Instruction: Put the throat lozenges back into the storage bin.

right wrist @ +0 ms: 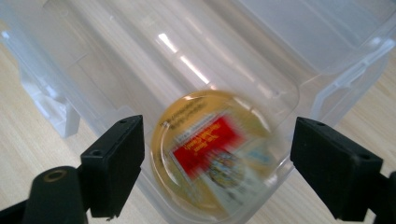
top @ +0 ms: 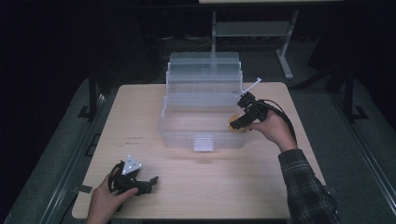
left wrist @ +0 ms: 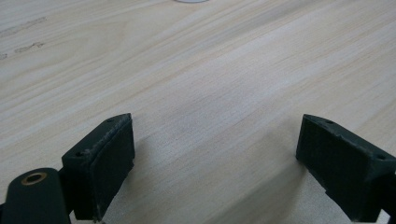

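Observation:
A clear plastic tiered box (top: 187, 135) stands open at the table's middle. In the high view my right gripper (top: 237, 124) hangs over the box's right front corner with a small round yellow container (top: 232, 123) at its tips. In the right gripper view the yellow container (right wrist: 210, 158), red-labelled and blurred, lies between the jaws of the right gripper (right wrist: 217, 163) and inside the box's wall (right wrist: 116, 56). Narrow gaps show on both sides, so the pads do not press it. My left gripper (top: 152, 185) rests open on the table at the front left, and the left gripper (left wrist: 215, 163) has only bare wood between its jaws.
The wooden table (top: 289, 107) has bare room left and right of the box and along its front edge. A white latch (top: 203, 143) sits on the box's front wall. A desk frame (top: 285, 51) stands behind the table in the dark.

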Demonstrator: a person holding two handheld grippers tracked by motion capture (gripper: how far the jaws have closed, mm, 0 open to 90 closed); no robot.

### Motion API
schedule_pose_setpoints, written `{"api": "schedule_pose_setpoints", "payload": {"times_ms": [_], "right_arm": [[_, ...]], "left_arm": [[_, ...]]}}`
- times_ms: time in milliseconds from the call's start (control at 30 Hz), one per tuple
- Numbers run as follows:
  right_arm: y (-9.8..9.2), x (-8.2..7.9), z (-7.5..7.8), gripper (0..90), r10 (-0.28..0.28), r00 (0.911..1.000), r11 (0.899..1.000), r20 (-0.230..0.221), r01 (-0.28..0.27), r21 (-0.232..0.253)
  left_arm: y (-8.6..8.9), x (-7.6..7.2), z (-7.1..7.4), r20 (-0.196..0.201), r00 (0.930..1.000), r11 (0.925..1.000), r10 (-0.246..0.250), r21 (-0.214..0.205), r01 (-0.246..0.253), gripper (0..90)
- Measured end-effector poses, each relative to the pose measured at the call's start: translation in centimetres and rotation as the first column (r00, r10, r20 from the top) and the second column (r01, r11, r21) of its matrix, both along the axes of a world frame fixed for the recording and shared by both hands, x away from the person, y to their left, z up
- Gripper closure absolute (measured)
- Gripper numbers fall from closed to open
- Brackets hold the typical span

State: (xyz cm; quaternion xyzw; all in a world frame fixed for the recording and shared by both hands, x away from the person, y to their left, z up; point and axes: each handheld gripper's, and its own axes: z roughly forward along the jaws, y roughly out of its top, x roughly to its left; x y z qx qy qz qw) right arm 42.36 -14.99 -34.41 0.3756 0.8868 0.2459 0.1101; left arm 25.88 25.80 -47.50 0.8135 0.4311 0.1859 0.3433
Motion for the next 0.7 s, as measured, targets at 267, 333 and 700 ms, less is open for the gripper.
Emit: {"api": "schedule_pose_setpoints", "payload": {"times_ms": [267,333,700], "right_arm": [[-0.2,-0.3,0.3,16.9,-0.003,1.0,1.0,0.008,0.003,0.003],[-0.4,-0.5,0.3,16.7,-0.006,0.9999,1.0,0.011,0.006,0.004],[-2.0,-2.1,0.7,7.3,-0.031,0.9987,0.999,0.039,0.03,0.011]], "left_arm": [[0.0,0.0,0.0,0.001,1.0,1.0,-0.001,0.001,0.001,10.7],[0.0,0.0,0.0,0.001,1.0,1.0,-0.001,0.001,0.001,10.6],[0.0,0.0,0.0,0.001,1.0,1.0,-0.001,0.001,0.001,10.6]]}}
